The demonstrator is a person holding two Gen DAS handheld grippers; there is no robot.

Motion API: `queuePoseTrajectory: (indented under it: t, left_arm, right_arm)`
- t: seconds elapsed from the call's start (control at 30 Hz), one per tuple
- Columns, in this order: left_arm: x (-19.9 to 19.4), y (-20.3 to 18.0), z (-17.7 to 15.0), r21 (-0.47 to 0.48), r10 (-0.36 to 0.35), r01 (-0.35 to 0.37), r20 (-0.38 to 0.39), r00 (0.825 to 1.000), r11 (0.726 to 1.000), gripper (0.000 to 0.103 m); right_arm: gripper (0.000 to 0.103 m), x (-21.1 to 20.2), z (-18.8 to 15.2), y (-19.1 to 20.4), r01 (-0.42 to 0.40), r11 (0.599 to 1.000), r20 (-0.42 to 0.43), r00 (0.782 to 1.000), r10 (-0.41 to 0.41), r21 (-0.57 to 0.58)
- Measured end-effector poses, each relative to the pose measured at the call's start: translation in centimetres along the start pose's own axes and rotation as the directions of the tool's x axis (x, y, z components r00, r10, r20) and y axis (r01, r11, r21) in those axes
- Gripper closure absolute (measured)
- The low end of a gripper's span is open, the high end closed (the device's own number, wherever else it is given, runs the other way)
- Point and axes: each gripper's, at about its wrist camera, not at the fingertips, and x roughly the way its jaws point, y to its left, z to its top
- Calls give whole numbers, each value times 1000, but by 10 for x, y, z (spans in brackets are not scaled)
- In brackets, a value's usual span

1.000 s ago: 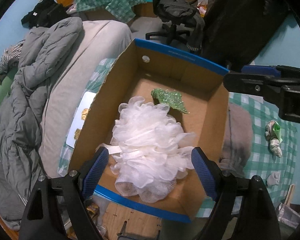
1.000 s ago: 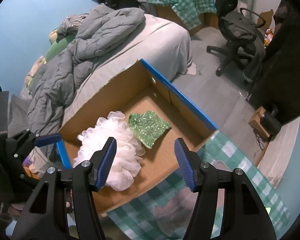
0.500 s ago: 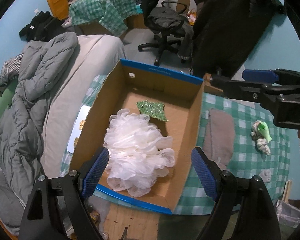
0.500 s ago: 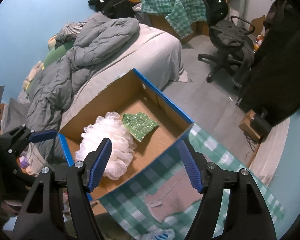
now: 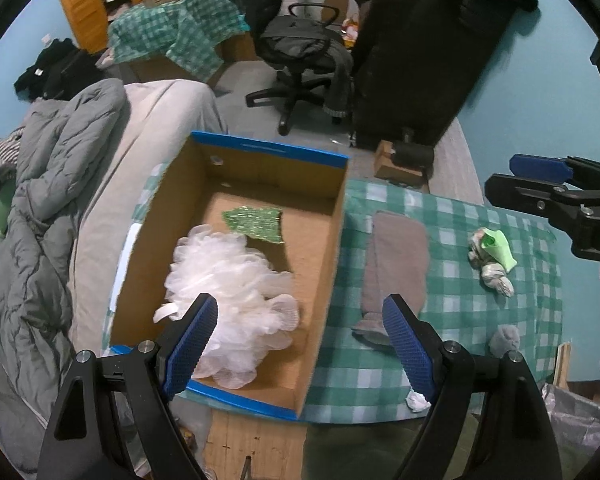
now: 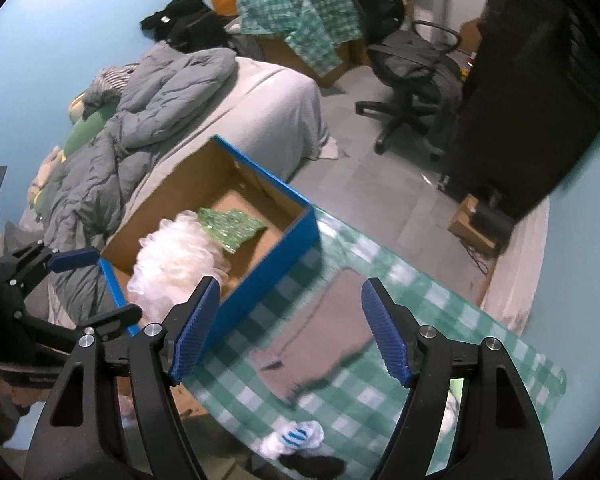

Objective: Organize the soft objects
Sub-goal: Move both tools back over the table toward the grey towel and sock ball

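- Both wrist views have pulled back and swung toward the checked tablecloth (image 5: 452, 216) since the earlier frames; the cardboard box (image 5: 336, 280) now fills less of each picture, and the white mesh pouf (image 5: 228, 280) no longer lies between the left fingers.
- Left gripper (image 5: 300, 344): fingers spread wide, nothing between them, above the box's near corner and the cloth.
- Right gripper (image 6: 290, 328): fingers spread and opening a little wider, empty, hanging over the grey sock (image 6: 324, 328) on the cloth.
- Done so far, judging by how things lie: 2 soft items are in the box, the pouf and a green glittery piece (image 5: 256, 224) just beyond it.
- Left to do: the grey sock beside the box, a green-and-white bundle (image 5: 492, 256) farther along the cloth, a small grey item (image 5: 504, 340) near the cloth's edge, and a blue-striped white sock (image 6: 294, 438) at the near edge.
- I judge the task under halfway, with the grey sock the likely next pick.
- Only the left view shows the bundle clearly and the small grey item.
- Only the right view shows the striped sock's stripes and the box's blue outer wall.
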Motion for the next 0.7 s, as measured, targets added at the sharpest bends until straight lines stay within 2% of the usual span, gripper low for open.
queuePoseTrajectory:
  t: [0.33,0.7]
  left_arm:
    - [8,-39,-5,59,-37,40,-39,999,997,17]
    - [25,-73,-12,118,-71,81,-93,993,990,17]
  right_arm:
    - [28,-27,-45,-49,54,993,-10,999,-53,106]
    - [28,-43,-107,-101,132,963,-70,991,-118,234]
